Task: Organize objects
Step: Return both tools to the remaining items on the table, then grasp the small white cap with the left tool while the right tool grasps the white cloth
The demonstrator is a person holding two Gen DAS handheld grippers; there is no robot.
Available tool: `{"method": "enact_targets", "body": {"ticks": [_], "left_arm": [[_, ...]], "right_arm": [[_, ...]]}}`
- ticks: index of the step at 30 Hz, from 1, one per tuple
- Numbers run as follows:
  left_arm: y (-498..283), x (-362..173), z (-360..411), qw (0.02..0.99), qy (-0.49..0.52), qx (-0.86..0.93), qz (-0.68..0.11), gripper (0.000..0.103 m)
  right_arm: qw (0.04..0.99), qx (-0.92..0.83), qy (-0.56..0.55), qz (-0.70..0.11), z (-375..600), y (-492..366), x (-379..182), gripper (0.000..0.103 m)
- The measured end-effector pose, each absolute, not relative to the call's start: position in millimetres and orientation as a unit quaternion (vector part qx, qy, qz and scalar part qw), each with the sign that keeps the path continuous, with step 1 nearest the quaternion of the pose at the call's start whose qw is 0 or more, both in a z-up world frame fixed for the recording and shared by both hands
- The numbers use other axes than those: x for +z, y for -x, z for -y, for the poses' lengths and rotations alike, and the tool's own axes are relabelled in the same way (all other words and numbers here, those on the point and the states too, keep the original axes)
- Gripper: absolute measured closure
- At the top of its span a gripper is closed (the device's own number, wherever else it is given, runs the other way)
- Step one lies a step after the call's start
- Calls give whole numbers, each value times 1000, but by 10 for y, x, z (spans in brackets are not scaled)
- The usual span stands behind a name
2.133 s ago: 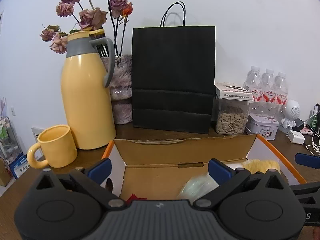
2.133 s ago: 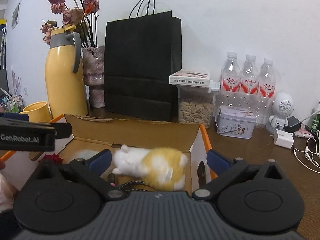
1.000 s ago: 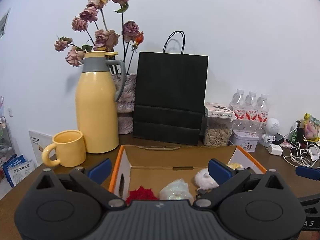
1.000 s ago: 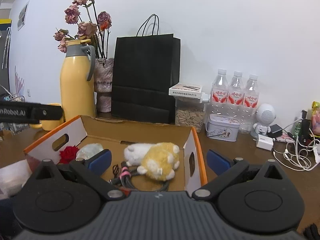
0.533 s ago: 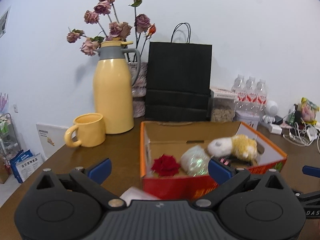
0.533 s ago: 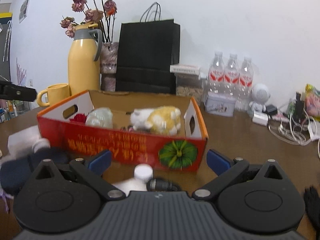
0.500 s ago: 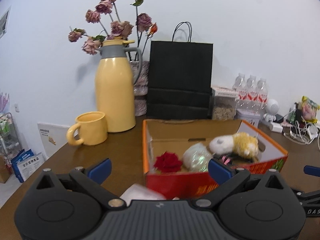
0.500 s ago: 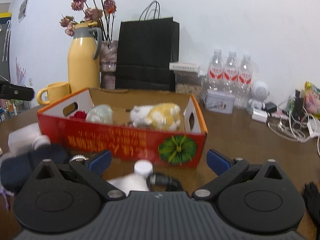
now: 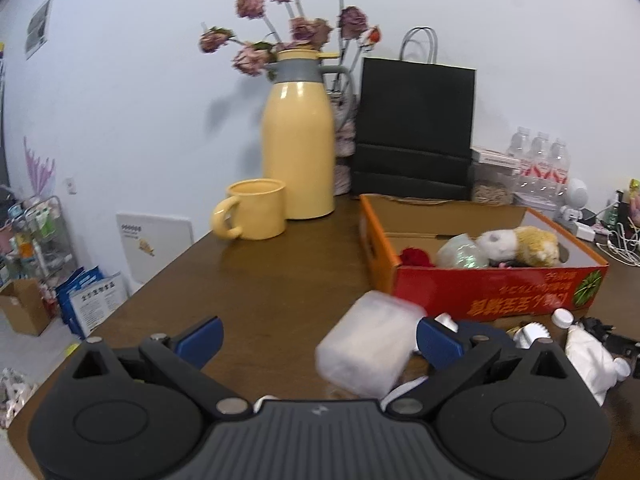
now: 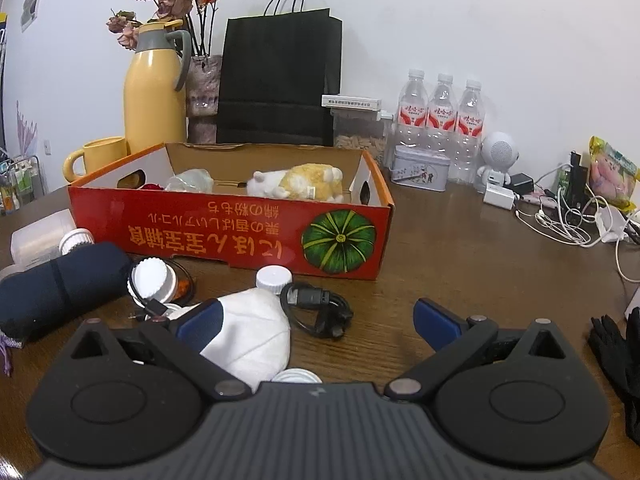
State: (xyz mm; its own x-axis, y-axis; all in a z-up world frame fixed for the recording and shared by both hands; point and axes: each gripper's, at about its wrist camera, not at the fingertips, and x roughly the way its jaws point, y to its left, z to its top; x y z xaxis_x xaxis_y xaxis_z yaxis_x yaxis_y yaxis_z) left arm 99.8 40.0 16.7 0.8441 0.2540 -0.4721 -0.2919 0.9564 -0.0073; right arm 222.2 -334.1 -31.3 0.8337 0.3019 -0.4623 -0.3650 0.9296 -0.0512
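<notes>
A red cardboard box (image 10: 224,232) with a pumpkin print stands mid-table and holds a yellow-white plush hamster (image 10: 300,188), a clear bag (image 9: 460,251) and a red rose (image 9: 414,257). In front of the box lie a white mask (image 10: 248,332), a black cable (image 10: 316,308), a white-capped bottle (image 10: 150,276), a dark blue roll (image 10: 60,280) and a clear plastic box (image 9: 370,350). My left gripper (image 9: 319,340) is open, and the clear plastic box sits between its fingers, close to the right one. My right gripper (image 10: 316,320) is open over the mask and cable.
A yellow thermos (image 9: 298,148), a yellow mug (image 9: 252,210), a vase of dried roses and a black paper bag (image 10: 280,80) line the back wall. Water bottles (image 10: 440,120), a tin, a white robot figure and tangled cables (image 10: 568,220) fill the right side. A black glove (image 10: 616,356) lies at the right edge.
Both grippers have drawn back from above the box toward the front of the table. The left view has swung left, and the loose items in front of the box have come into view.
</notes>
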Motion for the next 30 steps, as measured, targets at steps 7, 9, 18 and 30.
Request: {"method": "enact_targets", "body": {"ticks": [7, 9, 18, 30], "left_arm": [[-772, -12, -641, 951, 46, 164, -259, 0], [-720, -53, -713, 948, 51, 169, -265, 0], [-666, -200, -944, 939, 70, 178, -285, 0], [-948, -451, -920, 933, 71, 173, -306, 19]], "right_arm": [[945, 164, 62, -276, 3359, -2285, -374, 0], [945, 158, 57, -280, 3378, -2291, -385, 0], [940, 131, 13, -315, 3537, -2397, -447, 0], [937, 128, 8, -326, 3544, -2426, -462, 0]]}}
